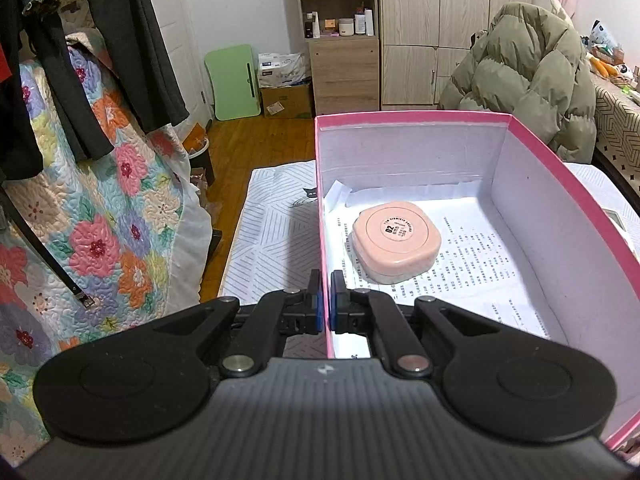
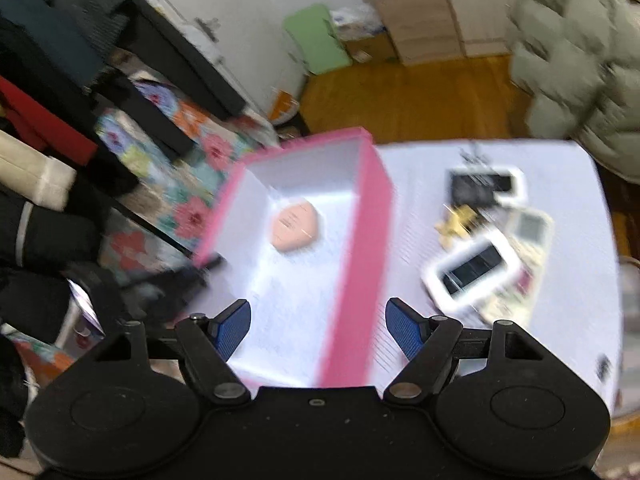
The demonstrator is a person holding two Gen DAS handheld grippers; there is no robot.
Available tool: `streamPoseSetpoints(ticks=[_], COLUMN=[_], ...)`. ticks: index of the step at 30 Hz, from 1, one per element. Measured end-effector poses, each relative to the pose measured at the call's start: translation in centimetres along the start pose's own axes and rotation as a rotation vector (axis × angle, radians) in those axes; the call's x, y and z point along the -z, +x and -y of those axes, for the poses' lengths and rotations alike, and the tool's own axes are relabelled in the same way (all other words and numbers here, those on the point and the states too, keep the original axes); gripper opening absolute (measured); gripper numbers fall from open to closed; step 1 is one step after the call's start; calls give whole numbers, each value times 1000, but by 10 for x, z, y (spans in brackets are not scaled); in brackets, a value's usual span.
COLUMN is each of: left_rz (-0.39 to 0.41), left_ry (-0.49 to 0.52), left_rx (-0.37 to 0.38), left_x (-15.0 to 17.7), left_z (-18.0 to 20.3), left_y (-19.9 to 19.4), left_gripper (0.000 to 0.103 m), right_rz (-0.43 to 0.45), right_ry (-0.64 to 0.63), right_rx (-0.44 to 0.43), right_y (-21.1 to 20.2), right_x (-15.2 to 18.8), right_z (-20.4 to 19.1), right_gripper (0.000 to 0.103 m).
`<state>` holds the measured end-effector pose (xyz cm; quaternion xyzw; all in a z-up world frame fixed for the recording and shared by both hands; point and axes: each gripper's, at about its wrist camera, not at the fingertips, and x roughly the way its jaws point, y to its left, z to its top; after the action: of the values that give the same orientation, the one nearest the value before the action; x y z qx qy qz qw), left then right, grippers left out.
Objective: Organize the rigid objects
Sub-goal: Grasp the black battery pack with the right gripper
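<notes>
A pink box (image 1: 540,148) with a white inside stands on the table. A peach compact case (image 1: 397,241) lies on printed paper inside it. My left gripper (image 1: 325,302) is shut on the box's left wall, one finger on each side of it. In the blurred right wrist view the pink box (image 2: 374,216) and the compact (image 2: 294,227) lie ahead. My right gripper (image 2: 318,330) is open and empty above the box's near end. Several rigid objects lie to the right of the box: white-framed devices (image 2: 472,272) (image 2: 486,186) and a small yellow thing (image 2: 456,220).
A striped white cloth (image 1: 272,240) covers the table. A floral quilt (image 1: 100,220) and hanging dark clothes (image 1: 132,40) are at the left. An olive puffer jacket (image 1: 528,72) sits behind the table at the right. Shelves and cabinets stand at the back.
</notes>
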<state>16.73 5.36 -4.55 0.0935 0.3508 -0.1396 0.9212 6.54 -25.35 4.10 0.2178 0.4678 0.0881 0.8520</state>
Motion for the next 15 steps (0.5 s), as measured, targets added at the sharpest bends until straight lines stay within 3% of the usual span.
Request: streamPoseSetpoints(ticks=[3,9,13,15], left_rz=[0,-1,-1,-1], left_ry=[3,1,9,13], left_rx=[-2,-1,-6,-9], left_x=[0,0,0,1], left_z=[0,1,1,1], left_y=[0,0,0,0], left_gripper=[3,3,3,3], right_rz=[-18,-30,-76,-74], right_ry=[12,-13,26,24], right_rx=[65,301,348,369], right_y=[8,47,77,85], right_x=[18,50,60,65], right_z=[16,48,70,74], right_gripper=[79,80,82,90])
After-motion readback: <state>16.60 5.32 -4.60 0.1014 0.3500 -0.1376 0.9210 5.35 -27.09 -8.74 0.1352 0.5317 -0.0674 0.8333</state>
